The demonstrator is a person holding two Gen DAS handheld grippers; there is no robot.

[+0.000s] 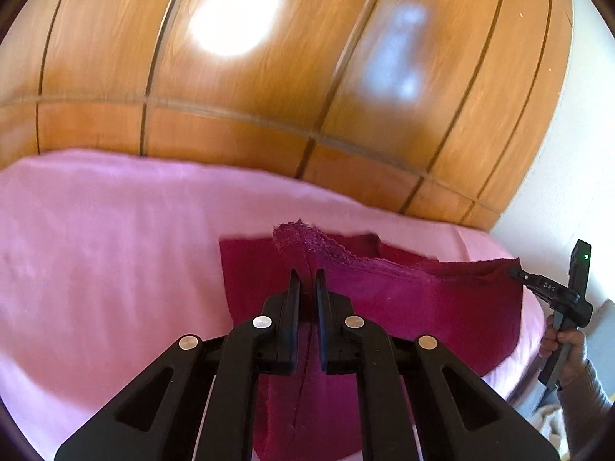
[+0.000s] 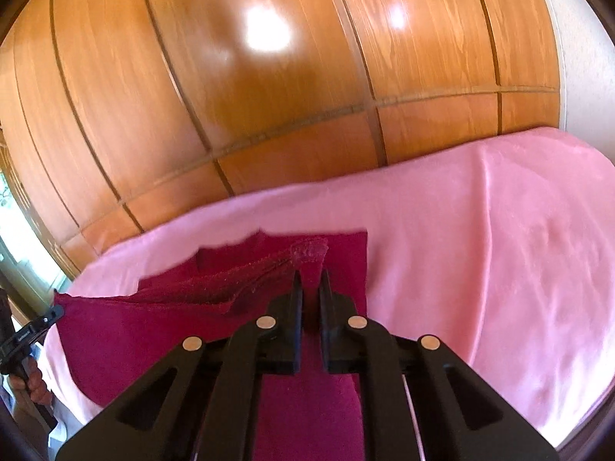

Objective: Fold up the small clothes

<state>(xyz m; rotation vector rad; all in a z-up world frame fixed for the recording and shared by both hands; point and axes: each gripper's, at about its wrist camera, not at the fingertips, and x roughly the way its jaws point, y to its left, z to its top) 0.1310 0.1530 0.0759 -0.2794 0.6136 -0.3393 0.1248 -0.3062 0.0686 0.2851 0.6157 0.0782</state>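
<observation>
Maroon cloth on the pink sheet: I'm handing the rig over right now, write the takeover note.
Left gripper: shut on the maroon cloth, pinching one corner of its raised edge.
Right gripper: shut on the same cloth at the other corner.
The cloth's near edge hangs lifted between the two grippers; its far part lies on the pink sheet, in front of the wooden panelled wall.
Done: both corners gripped, edge raised.
Left: probably carry the lifted edge over onto the flat part, lay it down, release, then any further folds. Whether earlier folds exist I cannot tell.
</observation>
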